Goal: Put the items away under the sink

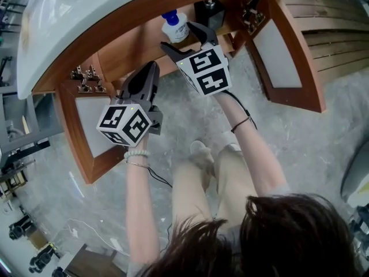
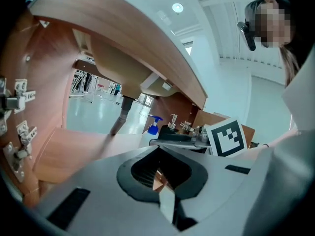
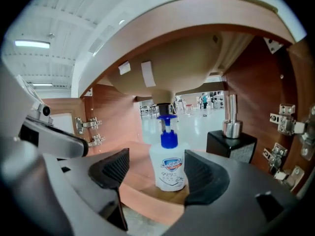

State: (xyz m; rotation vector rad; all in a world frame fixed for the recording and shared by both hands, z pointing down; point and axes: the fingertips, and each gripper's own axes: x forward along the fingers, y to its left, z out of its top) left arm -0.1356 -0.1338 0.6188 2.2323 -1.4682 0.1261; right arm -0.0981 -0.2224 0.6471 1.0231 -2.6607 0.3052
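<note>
Left gripper (image 2: 157, 175), held nearest the person, has its jaws pressed together on nothing. Right gripper (image 3: 156, 177) is spread, framing but not touching the blue-pump hand soap bottle (image 3: 169, 163), upright at the cabinet floor's (image 3: 132, 157) front edge. Further in stands a black dispenser (image 3: 231, 144) beneath the sink basin (image 3: 172, 68). Judgement: both items appear stowed; only the open cabinet door (image 1: 288, 53) seems left.
</note>
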